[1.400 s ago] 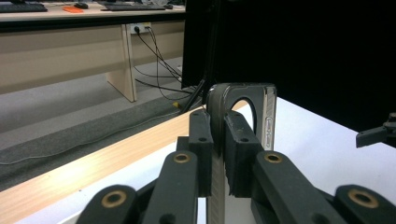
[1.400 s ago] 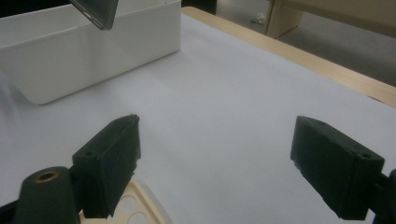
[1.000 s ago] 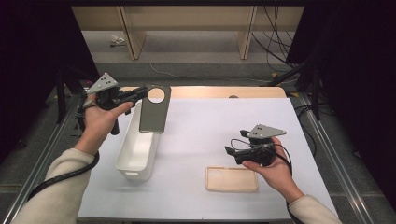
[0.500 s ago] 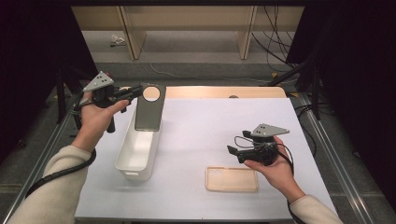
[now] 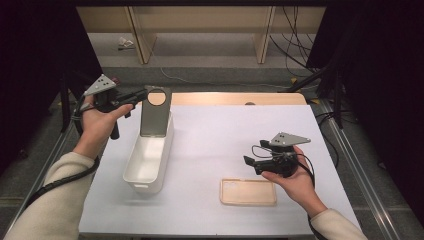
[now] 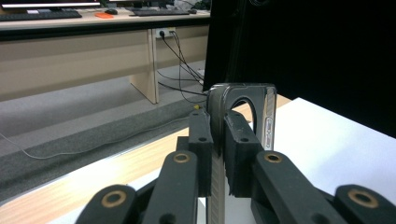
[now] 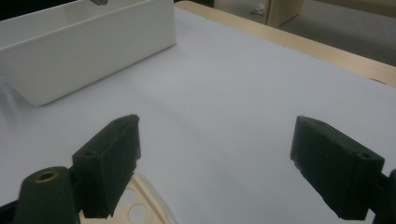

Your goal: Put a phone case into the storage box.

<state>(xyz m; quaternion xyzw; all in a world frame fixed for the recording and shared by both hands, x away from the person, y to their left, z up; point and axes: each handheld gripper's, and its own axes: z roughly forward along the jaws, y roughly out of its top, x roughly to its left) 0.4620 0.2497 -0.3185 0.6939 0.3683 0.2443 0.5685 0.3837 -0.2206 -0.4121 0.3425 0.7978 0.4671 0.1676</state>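
Left hand-held gripper (image 5: pixel 142 95) clamped (raised); right hand-held gripper (image 5: pixel 248 162) jaws apart.

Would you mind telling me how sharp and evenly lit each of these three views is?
High view: the white table cover is bright and fairly crisp, the surroundings fall to black. Left gripper view: the near jaws are soft, the grey phone case shows a glare streak on its edge. Right gripper view: the jaws are blurred, the white bin is soft and washed out.

No text, label, brand, number or sign can be read. The grey phone case (image 6: pixel 243 114) clamped between the left gripper's (image 6: pixel 215 154) jaws carries a small marking on its edge, too blurred to read.
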